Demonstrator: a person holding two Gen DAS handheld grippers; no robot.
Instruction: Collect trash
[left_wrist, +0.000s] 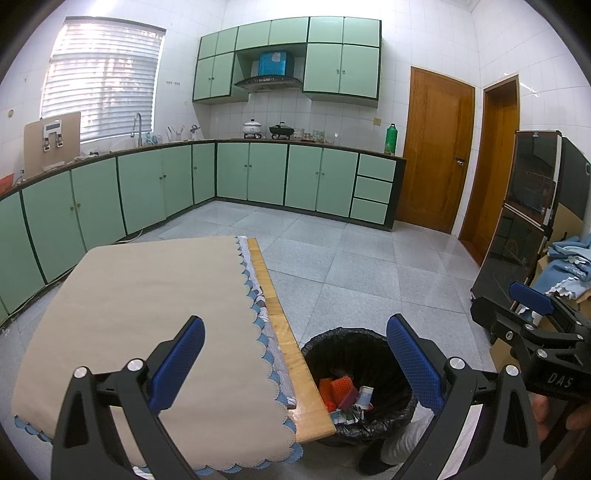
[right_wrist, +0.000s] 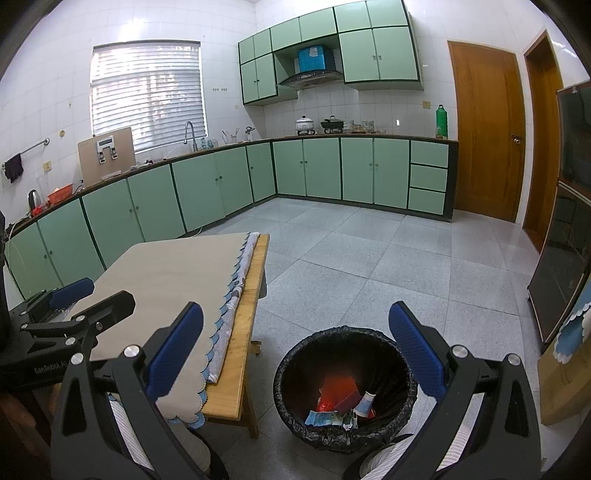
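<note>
Both blue-padded grippers, left and right, hover with fingers apart and empty above the black-lined round waste bin of wrappers beside the beige-clothed wooden table.

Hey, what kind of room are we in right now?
A home kitchen, most likely. Green cabinets run under an L-shaped counter with a sink faucet, and pots sit beneath a range hood. A lined trash bin holding wrappers stands beside a cloth-covered table.
</note>
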